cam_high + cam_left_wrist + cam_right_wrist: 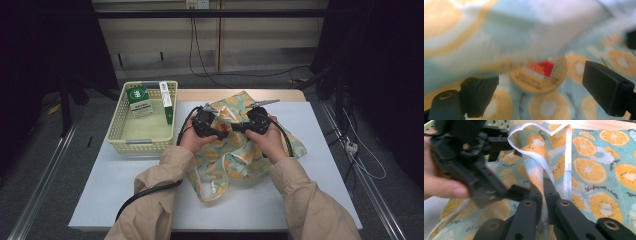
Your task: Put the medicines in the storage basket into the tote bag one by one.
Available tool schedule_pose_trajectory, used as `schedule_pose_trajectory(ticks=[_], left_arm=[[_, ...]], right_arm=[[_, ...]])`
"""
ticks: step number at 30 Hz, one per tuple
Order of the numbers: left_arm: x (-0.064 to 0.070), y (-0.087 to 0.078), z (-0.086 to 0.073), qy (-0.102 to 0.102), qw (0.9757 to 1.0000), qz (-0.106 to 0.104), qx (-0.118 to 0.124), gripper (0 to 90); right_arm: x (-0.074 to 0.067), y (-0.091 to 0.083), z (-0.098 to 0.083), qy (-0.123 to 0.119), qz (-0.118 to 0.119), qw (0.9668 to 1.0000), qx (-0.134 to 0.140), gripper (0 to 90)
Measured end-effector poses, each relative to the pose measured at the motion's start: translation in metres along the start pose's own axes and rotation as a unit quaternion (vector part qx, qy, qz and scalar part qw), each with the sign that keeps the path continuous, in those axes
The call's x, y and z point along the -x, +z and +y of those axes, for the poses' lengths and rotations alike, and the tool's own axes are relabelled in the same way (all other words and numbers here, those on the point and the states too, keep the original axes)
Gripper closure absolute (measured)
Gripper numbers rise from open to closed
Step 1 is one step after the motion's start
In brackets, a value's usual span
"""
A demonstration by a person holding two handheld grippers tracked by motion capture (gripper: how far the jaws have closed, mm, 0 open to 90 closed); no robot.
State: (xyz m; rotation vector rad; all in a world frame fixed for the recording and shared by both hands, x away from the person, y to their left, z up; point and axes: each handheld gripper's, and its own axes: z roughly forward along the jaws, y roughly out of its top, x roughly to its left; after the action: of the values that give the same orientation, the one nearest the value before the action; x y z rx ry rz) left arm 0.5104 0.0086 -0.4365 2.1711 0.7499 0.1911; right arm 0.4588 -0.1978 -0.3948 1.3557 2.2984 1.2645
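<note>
Two claws (right (543,195) pinching) on apparently upright bag rim (534,147)

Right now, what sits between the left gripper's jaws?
In the left gripper view, a round tin with a red label lies on the orange-print bag between the open jaws of the left gripper, untouched by either.

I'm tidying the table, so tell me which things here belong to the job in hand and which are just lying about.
In the job: fruit-print bag, round tin, left tool, right tool.
Lying about: yellow basket, green box, green tube.
</note>
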Motion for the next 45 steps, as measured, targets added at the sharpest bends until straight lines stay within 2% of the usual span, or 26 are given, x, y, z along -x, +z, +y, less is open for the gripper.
schedule_pose_trajectory(ticks=[9,12,14,17,26,27,28,29,33,39,43,45], left_arm=[[0.011,-0.041,-0.006,0.027,0.9994,-0.018,-0.011,12.5],[0.014,-0.056,-0.005,0.027,0.9994,-0.022,-0.005,12.2],[0.015,-0.065,-0.003,0.035,0.9991,-0.022,-0.004,12.2],[0.012,-0.077,0.0,0.033,0.9992,-0.02,-0.003,12.2],[-0.01,-0.106,0.003,0.027,0.9996,-0.005,-0.008,11.8],[-0.013,-0.11,0.004,0.026,0.9996,0.0,-0.009,11.8],[-0.016,-0.114,0.004,0.025,0.9995,0.017,-0.01,11.8],[-0.021,-0.117,0.004,0.02,0.9997,0.006,-0.007,11.7],[-0.036,-0.131,0.005,0.004,0.9999,0.013,-0.003,11.3],[-0.057,-0.15,0.006,-0.001,0.9993,0.037,0.003,11.2],[-0.072,-0.157,0.005,-0.007,0.9989,0.047,-0.001,10.8],[-0.078,-0.159,0.004,-0.008,0.9982,0.059,-0.007,10.9]], right_arm=[[-0.007,0.001,-0.002,-0.006,-0.001,1.0,-0.004,89.4],[-0.008,0.001,-0.004,-0.009,-0.003,0.9999,-0.005,89.4],[-0.008,0.001,-0.005,-0.008,-0.004,0.9999,-0.007,89.4],[-0.006,0.0,-0.008,-0.006,-0.007,0.9999,-0.009,89.4],[-0.005,-0.004,-0.009,-0.004,-0.005,1.0,-0.006,89.4],[-0.005,-0.004,-0.009,-0.004,-0.005,1.0,-0.006,89.4],[-0.005,-0.004,-0.009,-0.004,-0.005,1.0,-0.006,89.4],[-0.005,-0.005,-0.009,-0.004,-0.004,1.0,-0.006,89.4],[-0.004,-0.006,-0.009,-0.004,-0.004,1.0,-0.005,89.4],[-0.003,-0.006,-0.009,-0.001,-0.002,1.0,-0.003,89.4],[-0.002,-0.008,-0.009,-0.001,-0.003,1.0,-0.001,89.4],[-0.002,-0.008,-0.009,-0.001,-0.003,1.0,-0.002,89.4]])
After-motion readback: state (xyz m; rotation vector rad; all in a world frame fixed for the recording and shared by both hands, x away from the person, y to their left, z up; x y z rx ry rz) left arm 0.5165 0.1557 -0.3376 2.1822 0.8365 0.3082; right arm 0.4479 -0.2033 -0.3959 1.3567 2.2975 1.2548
